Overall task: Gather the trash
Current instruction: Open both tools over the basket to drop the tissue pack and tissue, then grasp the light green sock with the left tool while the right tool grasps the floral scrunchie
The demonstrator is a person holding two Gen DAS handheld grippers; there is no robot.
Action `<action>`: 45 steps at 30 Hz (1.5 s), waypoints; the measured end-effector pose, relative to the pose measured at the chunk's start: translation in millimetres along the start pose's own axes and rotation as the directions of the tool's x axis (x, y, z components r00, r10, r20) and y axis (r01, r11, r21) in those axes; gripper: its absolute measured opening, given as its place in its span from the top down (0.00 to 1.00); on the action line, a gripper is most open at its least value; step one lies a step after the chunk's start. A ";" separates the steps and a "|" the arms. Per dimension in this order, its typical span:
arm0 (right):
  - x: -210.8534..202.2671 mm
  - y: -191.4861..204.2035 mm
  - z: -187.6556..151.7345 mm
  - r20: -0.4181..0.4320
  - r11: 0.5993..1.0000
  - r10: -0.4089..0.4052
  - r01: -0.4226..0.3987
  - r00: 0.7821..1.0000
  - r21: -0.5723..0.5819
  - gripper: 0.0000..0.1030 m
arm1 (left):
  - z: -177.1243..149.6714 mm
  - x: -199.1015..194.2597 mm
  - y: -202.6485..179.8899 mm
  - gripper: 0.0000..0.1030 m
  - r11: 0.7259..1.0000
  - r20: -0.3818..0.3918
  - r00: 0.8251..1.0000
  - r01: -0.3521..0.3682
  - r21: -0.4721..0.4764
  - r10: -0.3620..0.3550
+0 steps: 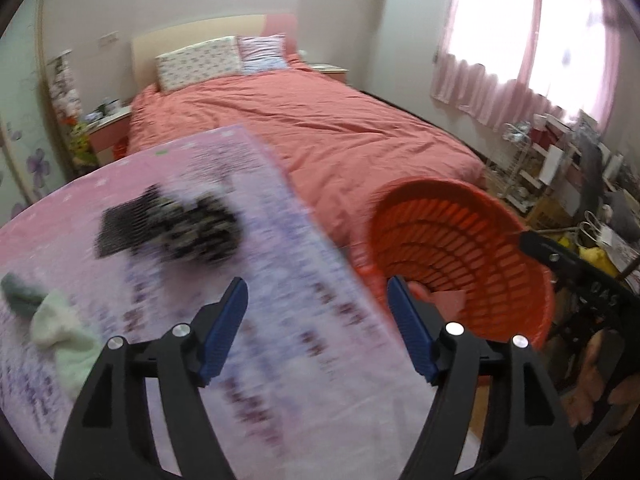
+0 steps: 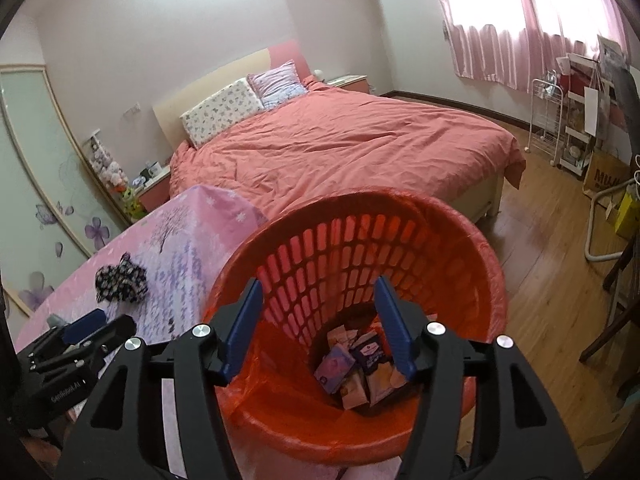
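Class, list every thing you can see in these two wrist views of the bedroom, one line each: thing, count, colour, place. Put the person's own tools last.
basket: one, orange, slatted, beside the table, below the right gripper
wrappers: several, mixed colours, at the basket's bottom
table: one, pink-and-lilac flowered cloth, left of the basket
dark patterned item: one, black and white, on the table
pale green cloth: one, on the table's left part
bed: one, salmon cover, behind
pillows: two, patterned, at the headboard
curtains: pink, at the window
left gripper: black, blue pads, open, over the table
right gripper: same, open, over the basket
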State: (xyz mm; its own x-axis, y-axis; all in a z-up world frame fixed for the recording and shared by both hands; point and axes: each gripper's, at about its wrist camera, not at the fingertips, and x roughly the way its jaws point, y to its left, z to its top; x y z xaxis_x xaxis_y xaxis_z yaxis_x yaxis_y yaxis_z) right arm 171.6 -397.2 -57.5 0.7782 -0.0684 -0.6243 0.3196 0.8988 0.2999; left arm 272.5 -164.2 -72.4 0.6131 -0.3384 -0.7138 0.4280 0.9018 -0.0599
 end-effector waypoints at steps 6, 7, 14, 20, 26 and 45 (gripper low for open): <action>-3.9 32.4 -16.8 -0.022 0.997 0.017 -0.019 1.000 -0.070 0.43 | -23.2 -23.0 71.1 0.26 0.985 -0.001 0.990 -0.144 -0.099 0.145; -3.9 38.8 -20.1 -0.028 0.996 0.022 -0.024 0.999 -0.084 0.43 | -27.2 -25.9 87.4 0.25 0.977 -0.006 0.984 -0.175 -0.123 0.176; 3.7 76.7 -38.9 -0.087 0.987 0.058 -0.070 0.995 -0.147 0.43 | -42.1 -21.2 173.7 0.24 0.908 -0.102 0.952 -0.305 -0.287 0.287; 6.1 101.7 -46.5 -0.110 0.976 0.071 -0.092 0.991 -0.197 0.43 | -36.0 -6.5 192.9 0.24 0.889 -0.122 0.956 -0.292 -0.351 0.266; 7.8 117.0 -51.0 -0.125 0.970 0.083 -0.109 0.989 -0.218 0.43 | -31.0 -2.5 193.1 0.70 0.890 -0.134 0.942 -0.335 -0.310 0.307; 31.2 175.2 -63.1 -0.164 0.948 0.129 -0.170 0.978 -0.270 0.27 | -77.9 -53.6 237.9 0.65 0.890 -0.146 0.927 -0.372 -0.265 0.344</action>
State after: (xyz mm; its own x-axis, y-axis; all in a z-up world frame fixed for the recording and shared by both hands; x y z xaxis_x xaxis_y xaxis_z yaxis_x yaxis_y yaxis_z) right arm 217.8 -214.5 -70.0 0.7135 0.1197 -0.6903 0.0246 0.9804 0.1953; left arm 289.8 89.5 -102.7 0.6189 0.0359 -0.7846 -0.0228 0.9994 0.0277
